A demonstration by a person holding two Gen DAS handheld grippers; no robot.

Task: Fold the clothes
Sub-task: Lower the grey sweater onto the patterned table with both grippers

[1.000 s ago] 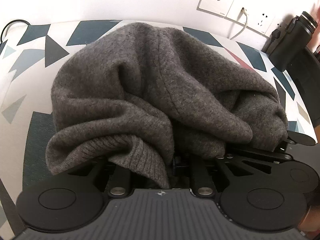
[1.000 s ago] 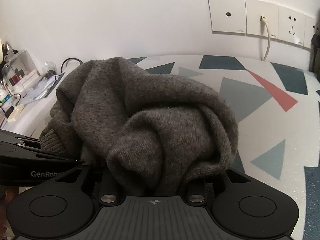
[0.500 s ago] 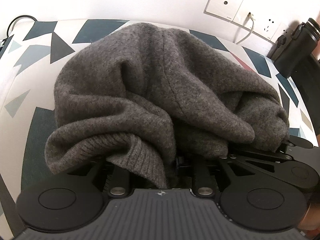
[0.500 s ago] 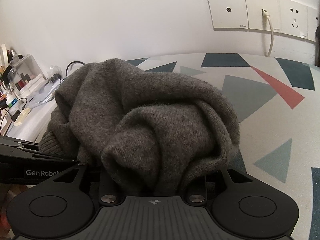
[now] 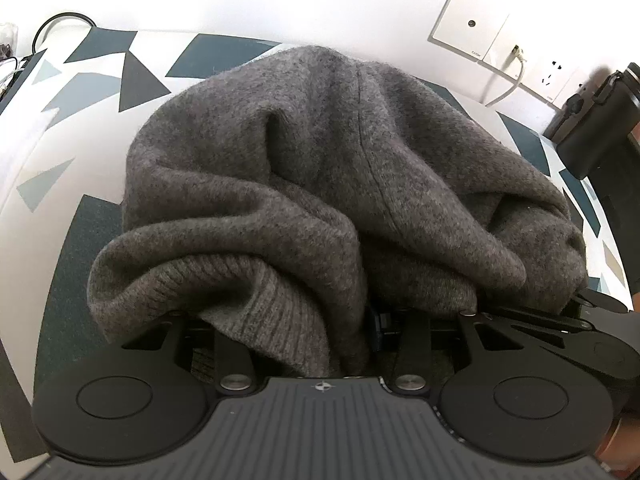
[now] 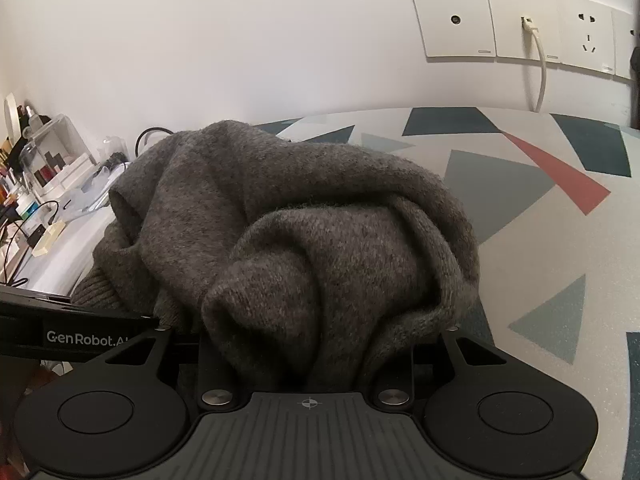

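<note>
Nearest the left wrist camera, the left gripper (image 5: 352, 320) is buried under a bunched grey knit sweater (image 5: 320, 184), whose ribbed hem (image 5: 256, 300) droops over the left linkage. The fingertips are hidden by the wool. The jaws have just been opening, with sweater fabric between them; whether the pads press on the cloth cannot be told. At the lower right edge of that view the black body of the right gripper (image 5: 560, 320) pokes in beside the heap.

In the right wrist view, the right gripper (image 6: 308, 344) is likewise covered: a thick fold of the sweater (image 6: 304, 240) hangs down between its two linkages and hides the fingers. Whether this claw clamps the fold or stands loose around it cannot be told. At the left edge, the left gripper's black arm (image 6: 80, 332) with white lettering lies against the sweater.

The sweater sits as a rumpled mound on a white tabletop (image 6: 540, 240) printed with dark blue, grey and red triangles. Beyond the mound, a white wall carries a row of socket plates (image 6: 520, 24), a white cable (image 6: 540, 64) plugged into one. To the far left, a clear organiser (image 6: 52, 152) stands among small clutter.
</note>
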